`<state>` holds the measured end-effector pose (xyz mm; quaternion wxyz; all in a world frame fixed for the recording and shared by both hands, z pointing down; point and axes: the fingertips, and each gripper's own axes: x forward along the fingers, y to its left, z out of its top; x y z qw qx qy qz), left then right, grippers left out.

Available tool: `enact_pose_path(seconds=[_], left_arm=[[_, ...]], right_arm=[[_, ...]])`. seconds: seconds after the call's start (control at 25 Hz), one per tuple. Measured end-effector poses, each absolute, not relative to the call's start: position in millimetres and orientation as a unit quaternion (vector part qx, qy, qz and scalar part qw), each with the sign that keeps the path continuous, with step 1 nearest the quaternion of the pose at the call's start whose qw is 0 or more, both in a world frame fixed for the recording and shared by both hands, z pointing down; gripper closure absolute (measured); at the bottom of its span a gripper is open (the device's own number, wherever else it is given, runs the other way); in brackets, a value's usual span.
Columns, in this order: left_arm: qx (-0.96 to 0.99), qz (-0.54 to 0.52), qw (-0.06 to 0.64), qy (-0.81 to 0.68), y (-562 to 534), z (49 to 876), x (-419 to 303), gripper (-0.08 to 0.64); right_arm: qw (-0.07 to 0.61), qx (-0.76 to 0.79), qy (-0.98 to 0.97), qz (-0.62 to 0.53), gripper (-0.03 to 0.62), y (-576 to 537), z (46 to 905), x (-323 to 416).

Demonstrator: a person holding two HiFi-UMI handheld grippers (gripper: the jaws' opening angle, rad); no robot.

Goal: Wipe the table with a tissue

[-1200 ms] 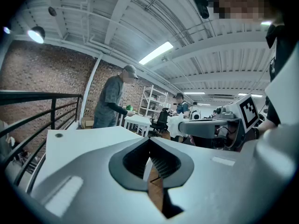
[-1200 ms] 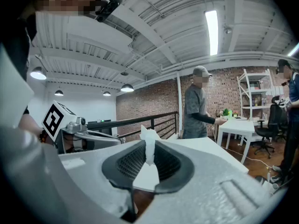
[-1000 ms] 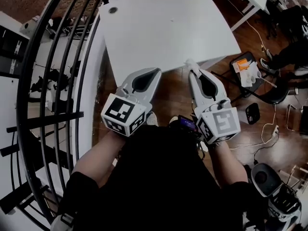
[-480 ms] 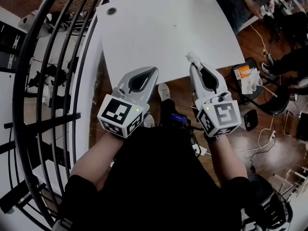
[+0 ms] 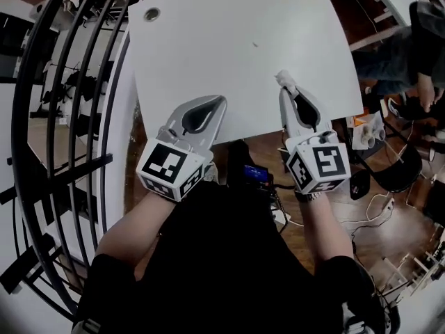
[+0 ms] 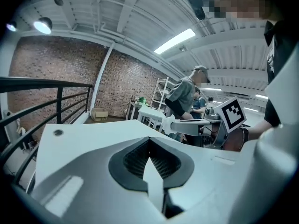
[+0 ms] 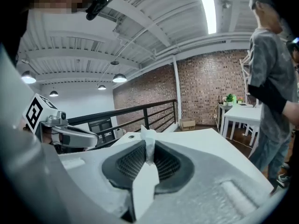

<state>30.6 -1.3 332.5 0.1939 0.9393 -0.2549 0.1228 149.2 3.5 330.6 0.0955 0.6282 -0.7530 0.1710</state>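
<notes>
Over table [image 5: 229, 40] edge: left gripper [image 5: 217, 102], right gripper [image 5: 286, 89] with tissue [image 5: 283, 79]

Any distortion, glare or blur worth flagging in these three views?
Head view: fisheye bends the railing into arcs; table evenly lit, no glare. Left gripper view: dark corners, jaws sharp. Right gripper view: ceiling light blown out; tissue sharp.
</notes>
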Motion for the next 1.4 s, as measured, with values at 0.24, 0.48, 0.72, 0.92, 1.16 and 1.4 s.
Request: enact_pose_path(seconds=[0.24, 0.48, 0.72, 0.92, 1.16, 1.4], left_arm=[[0.929, 0.130, 0.212, -0.274, 98.2, 248.3, -65.6, 0.546], [0.914, 0.146, 0.243, -0.290, 64.7, 270.4, -51.5, 0.545], [0.904, 0.152, 0.264, -0.301, 41.1, 297.4, -38.8, 0.545], [0.895, 0.158, 0.279, -0.309, 24.6, 310.0, -34.5, 0.545], [0.886, 0.163, 0.294, -0.319, 16.1, 325.4, -36.4, 0.546], [0.878, 0.170, 0.305, -0.326, 6.2, 340.0, -32.4, 0.545]], right_arm=[[0.112, 0.615, -0.758, 0.186, 0.555, 95.7, 254.0, 58.3], [0.124, 0.604, -0.756, 0.218, 0.555, 54.4, 287.2, 77.8], [0.142, 0.589, -0.757, 0.246, 0.555, 24.8, 327.7, 85.9], [0.158, 0.577, -0.757, 0.263, 0.555, 6.5, 352.4, 85.0], [0.182, 0.567, -0.754, 0.276, 0.557, -8.7, 375.4, 84.1], [0.221, 0.552, -0.750, 0.290, 0.557, -20.7, 403.1, 86.5]])
